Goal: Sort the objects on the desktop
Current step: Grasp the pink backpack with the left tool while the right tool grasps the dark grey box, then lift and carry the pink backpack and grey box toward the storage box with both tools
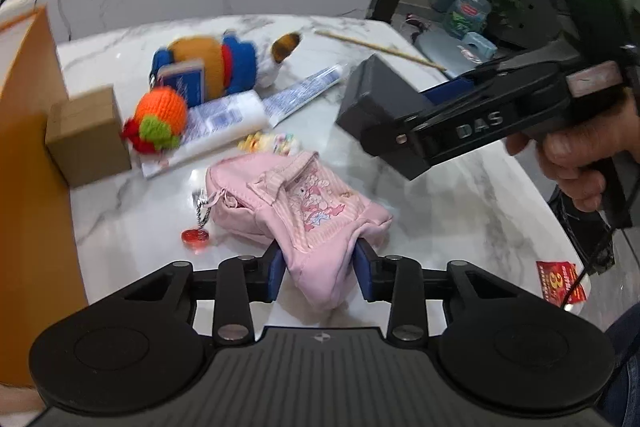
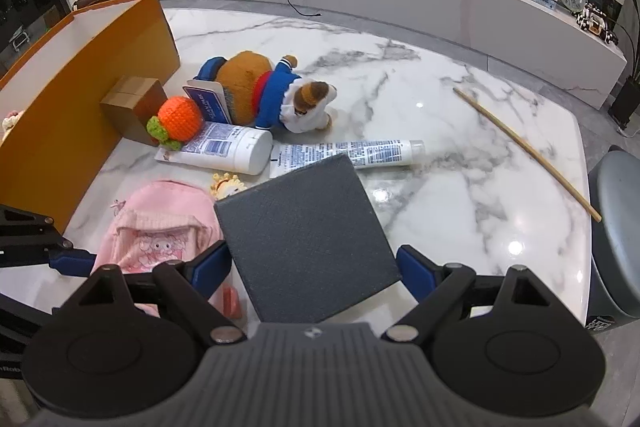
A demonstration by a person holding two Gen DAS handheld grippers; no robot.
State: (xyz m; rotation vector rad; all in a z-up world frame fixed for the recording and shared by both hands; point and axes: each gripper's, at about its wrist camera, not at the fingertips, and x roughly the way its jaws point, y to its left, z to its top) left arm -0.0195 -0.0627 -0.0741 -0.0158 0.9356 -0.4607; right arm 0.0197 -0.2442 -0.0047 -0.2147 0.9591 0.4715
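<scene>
Pink pouch (image 1: 304, 211), lying on the bench (image 1: 460, 195) just beside the orange box (image 1: 32, 187), is being pinched only at its soft corner by the left gripper (image 1: 322, 269), so it is likely slipping free, while the right gripper (image 2: 312, 267) is clamping the grey box (image 2: 304, 235).

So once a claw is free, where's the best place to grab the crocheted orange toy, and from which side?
Grip the round orange body, coming down from above. It sits on top of the white tube, pressed close to the brown cardboard box and the plush toy, so its sides look crowded. The top is clear, and the soft ball should compress evenly. Skip the green leaves; they look floppy.
</scene>
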